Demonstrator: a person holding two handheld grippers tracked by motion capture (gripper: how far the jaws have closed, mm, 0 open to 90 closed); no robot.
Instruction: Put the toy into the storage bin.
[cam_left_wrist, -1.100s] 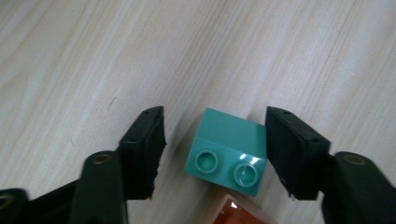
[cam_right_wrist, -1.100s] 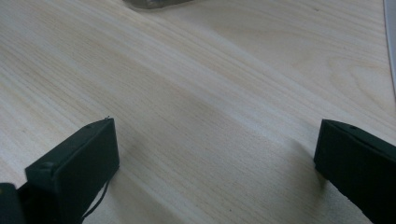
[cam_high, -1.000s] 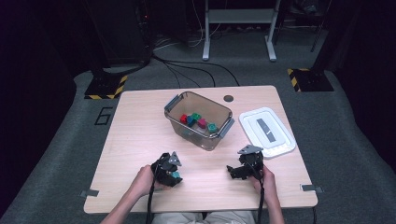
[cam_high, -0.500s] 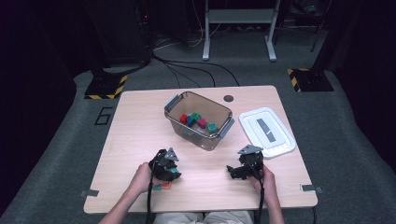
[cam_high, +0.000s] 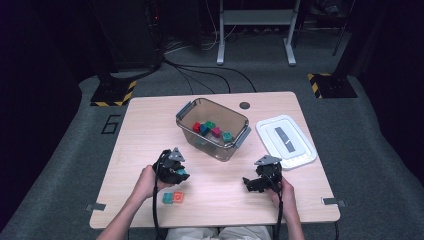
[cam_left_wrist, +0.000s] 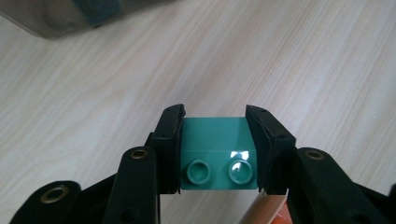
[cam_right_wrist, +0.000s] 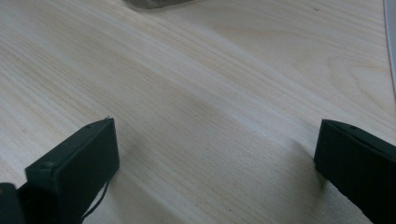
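The left gripper (cam_high: 176, 171) pinches a teal block (cam_left_wrist: 218, 154) between its two black jaws, studs facing the camera in the left gripper view, and holds it above the desk (cam_high: 150, 125) near the front edge, left of the middle. On the desk just in front of that gripper, close to the front edge, another teal block (cam_high: 167, 198) and an orange block (cam_high: 178, 197) lie side by side, touching. The right gripper (cam_high: 256, 182) sits by the front edge toward the right with its jaws spread wide and nothing between them, while the clear bin (cam_high: 186, 131) with more blocks stands mid-desk and a white lid (cam_high: 300, 150) lies at the right edge.
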